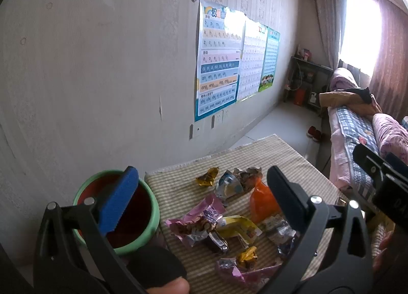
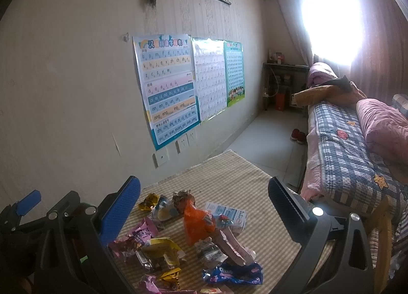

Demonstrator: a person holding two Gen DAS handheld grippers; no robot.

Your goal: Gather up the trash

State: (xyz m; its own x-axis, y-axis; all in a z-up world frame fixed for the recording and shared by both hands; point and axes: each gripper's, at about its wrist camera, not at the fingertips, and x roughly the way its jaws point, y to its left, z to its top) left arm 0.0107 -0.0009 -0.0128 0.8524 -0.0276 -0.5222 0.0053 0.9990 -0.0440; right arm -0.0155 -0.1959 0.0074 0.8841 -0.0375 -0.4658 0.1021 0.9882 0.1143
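While both your grippers, left [image 1: 201,204] and right [image 2: 204,215], gape wide and empty, crumpled wrappers [image 1: 204,220] sit at 6 o'clock, green-rimmed bin [image 1: 153,207] at 9.

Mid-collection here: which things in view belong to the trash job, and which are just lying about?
Job:
crumpled orange plastic wrapper
pink foil snack wrapper
yellow snack packet
green-rimmed round bin

Lying about:
colourful pinyin wall poster
red shoes
blue checked quilt

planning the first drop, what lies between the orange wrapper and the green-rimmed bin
In the left wrist view, a crumpled pink wrapper lies on the striped mat between the orange plastic wrapper and the green-rimmed round bin.
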